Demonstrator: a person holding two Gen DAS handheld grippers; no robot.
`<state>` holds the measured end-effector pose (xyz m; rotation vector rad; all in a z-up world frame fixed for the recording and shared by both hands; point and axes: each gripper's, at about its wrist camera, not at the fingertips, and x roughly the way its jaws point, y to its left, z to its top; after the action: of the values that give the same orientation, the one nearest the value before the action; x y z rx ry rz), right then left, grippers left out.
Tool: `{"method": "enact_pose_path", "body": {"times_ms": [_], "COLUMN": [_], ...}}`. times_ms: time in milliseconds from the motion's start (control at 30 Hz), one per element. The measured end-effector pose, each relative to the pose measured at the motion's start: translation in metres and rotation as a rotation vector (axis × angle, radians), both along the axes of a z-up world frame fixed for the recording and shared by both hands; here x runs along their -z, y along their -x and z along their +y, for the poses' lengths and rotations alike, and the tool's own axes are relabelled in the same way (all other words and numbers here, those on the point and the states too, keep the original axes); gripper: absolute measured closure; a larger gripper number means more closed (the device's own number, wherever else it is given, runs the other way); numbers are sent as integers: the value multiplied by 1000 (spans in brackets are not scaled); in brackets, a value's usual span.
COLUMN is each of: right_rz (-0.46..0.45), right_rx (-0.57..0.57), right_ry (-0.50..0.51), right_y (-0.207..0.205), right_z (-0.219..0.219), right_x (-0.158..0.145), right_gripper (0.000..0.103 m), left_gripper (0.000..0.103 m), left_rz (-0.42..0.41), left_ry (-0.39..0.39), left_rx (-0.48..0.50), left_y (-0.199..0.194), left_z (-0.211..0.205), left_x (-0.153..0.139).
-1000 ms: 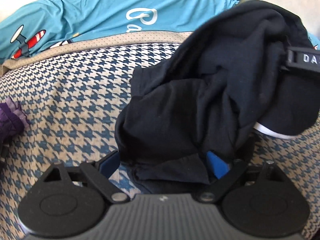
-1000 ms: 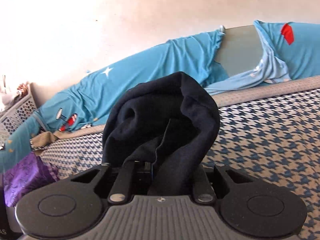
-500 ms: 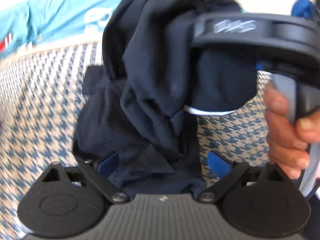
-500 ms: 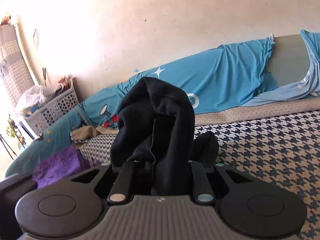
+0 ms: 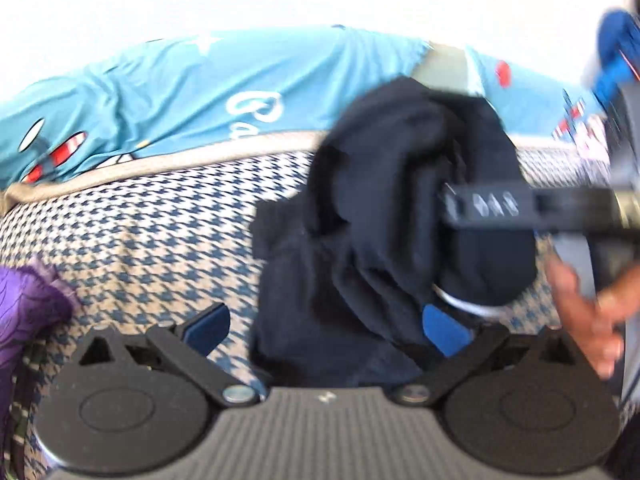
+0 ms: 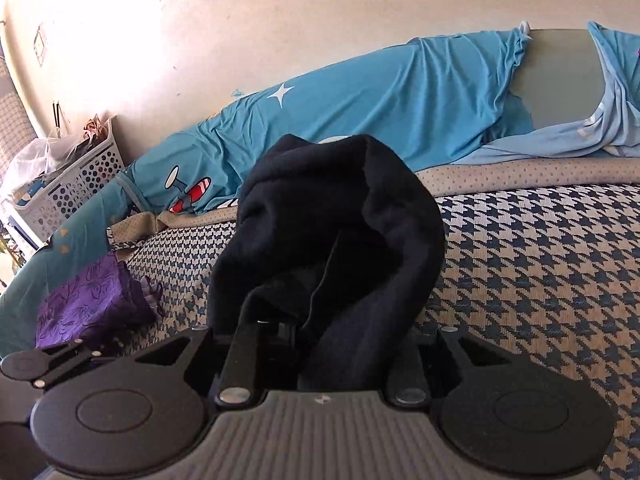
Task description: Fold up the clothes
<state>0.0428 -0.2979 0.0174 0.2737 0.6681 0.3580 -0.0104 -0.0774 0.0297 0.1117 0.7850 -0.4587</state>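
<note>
A black garment (image 5: 384,232) hangs bunched over the houndstooth bed cover (image 5: 152,232). My right gripper (image 6: 324,344) is shut on the black garment (image 6: 332,240) and holds it lifted; its fingertips are hidden under the cloth. In the left wrist view the right gripper (image 5: 500,208) reaches in from the right, clamped on the cloth's upper part. My left gripper (image 5: 324,326) is open, its blue pads (image 5: 444,334) wide apart with the garment's lower end hanging between them, not clamped.
A purple garment (image 6: 88,308) lies at the left on the bed. Blue bedding with cartoon prints (image 6: 360,108) lies along the back wall. A white laundry basket (image 6: 68,188) stands at far left. A hand (image 5: 584,308) holds the right gripper.
The right gripper has carried the black garment back to the right and lower in the left wrist view. The left gripper stays open under the cloth.
</note>
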Motion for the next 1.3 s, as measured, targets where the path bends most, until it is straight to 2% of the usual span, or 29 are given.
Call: {"method": "enact_pose_path", "body": {"times_ms": [133, 267, 467, 700, 867, 1033, 1100, 1200, 1300], "right_rz": [2, 16, -14, -71, -119, -121, -108, -103, -113], "right_rx": [4, 3, -30, -148, -288, -304, -309, -340, -356], "right_ry": [10, 15, 45, 90, 119, 142, 138, 162, 191], "right_y": [1, 1, 6, 16, 29, 34, 35, 40, 50], "right_z": [0, -1, 9, 30, 48, 51, 49, 48, 42], "right_x": [2, 6, 9, 11, 10, 9, 8, 2, -4], "right_gripper": [74, 71, 71, 69, 69, 68, 61, 54, 48], "left_gripper": [0, 0, 0, 0, 0, 0, 0, 0, 0], "left_rz": [-25, -33, -74, -80, -70, 24, 49, 75, 68], "left_ry": [72, 168, 199, 257, 210, 119, 73, 66, 23], "left_rx": [-62, -76, -43, -9, -24, -137, -196, -264, -339], "left_y": [-16, -26, -26, -29, -33, -49, -56, -63, -67], "left_z": [11, 22, 13, 10, 6, 7, 10, 18, 26], "left_x": [-11, -21, -25, -30, -26, -4, 5, 11, 13]}}
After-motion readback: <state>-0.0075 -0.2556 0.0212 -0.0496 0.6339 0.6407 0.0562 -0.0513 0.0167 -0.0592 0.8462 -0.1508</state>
